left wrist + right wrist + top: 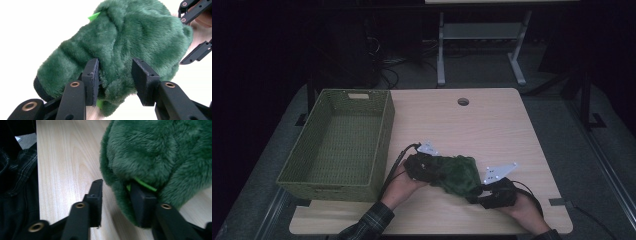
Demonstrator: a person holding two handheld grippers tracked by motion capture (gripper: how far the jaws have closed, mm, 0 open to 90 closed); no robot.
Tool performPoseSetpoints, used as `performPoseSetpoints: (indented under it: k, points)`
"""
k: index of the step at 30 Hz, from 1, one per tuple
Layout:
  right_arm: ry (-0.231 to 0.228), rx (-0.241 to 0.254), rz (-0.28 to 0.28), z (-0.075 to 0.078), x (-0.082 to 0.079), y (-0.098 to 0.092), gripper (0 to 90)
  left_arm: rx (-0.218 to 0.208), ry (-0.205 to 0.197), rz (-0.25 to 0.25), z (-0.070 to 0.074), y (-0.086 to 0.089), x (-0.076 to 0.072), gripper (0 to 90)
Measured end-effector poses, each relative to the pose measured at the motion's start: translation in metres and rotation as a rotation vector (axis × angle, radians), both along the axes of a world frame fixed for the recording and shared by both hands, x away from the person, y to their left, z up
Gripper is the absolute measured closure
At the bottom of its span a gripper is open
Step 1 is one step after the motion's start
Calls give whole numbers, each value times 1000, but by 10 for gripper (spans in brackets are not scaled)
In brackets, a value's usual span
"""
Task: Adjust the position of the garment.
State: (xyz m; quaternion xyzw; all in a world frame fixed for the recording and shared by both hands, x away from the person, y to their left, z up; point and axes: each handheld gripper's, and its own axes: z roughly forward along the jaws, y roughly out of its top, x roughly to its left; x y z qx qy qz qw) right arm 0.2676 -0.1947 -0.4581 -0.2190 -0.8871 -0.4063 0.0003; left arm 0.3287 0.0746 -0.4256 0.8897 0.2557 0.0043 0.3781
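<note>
Pale wooden table (pixel 492 130) in a dark room, seen from the high view: one green woven basket (pixel 339 145) stands on its left half, and one green plush toy (pixel 457 172) lies near the front edge, right of the basket. Two hand-held grippers flank the toy: the left gripper (pixel 424 169) touches its left end, and the right gripper (pixel 487 192) meets its near right end. Each gripper is carried by one hand, two hands in all, with a plaid sleeve (pixel 367 222) at the left forearm.

Left gripper view: the toy (pixel 130 42) fills the space ahead, and a fold of its fur sits between the two black jaws. The left pad presses into the fur, while the right pad stands just clear, so the jaws are apart. The other gripper (pixel 195 30) shows at the toy's far end.

Right gripper view: the toy (pixel 160 152) lies ahead and to the right. Its right jaw is against the toy's lower edge, the left jaw stands free over bare table, and the jaws are parted.
</note>
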Motion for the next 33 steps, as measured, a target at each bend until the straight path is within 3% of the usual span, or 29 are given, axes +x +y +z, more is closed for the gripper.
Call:
performPoseSetpoints:
  k: [10, 16, 18, 24, 33]
  points:
    - [-91, 69, -87, 17, -12, -25, 521, 5, -5, -13, 0, -2, 0, 568]
    - [-154, 120, -97, 27, -21, -31, 491, 9, -1, -9, 0, -2, 0, 568]
    - [-154, 129, -104, 29, -21, -33, 492, 8, -1, -8, 0, -2, -1, 567]
    - [-140, 108, -144, 24, -20, -41, 449, -4, -3, -21, 5, 0, -1, 530]
    - [-110, 38, -279, 12, -16, -66, 342, -25, -18, -58, 20, 0, -1, 448]
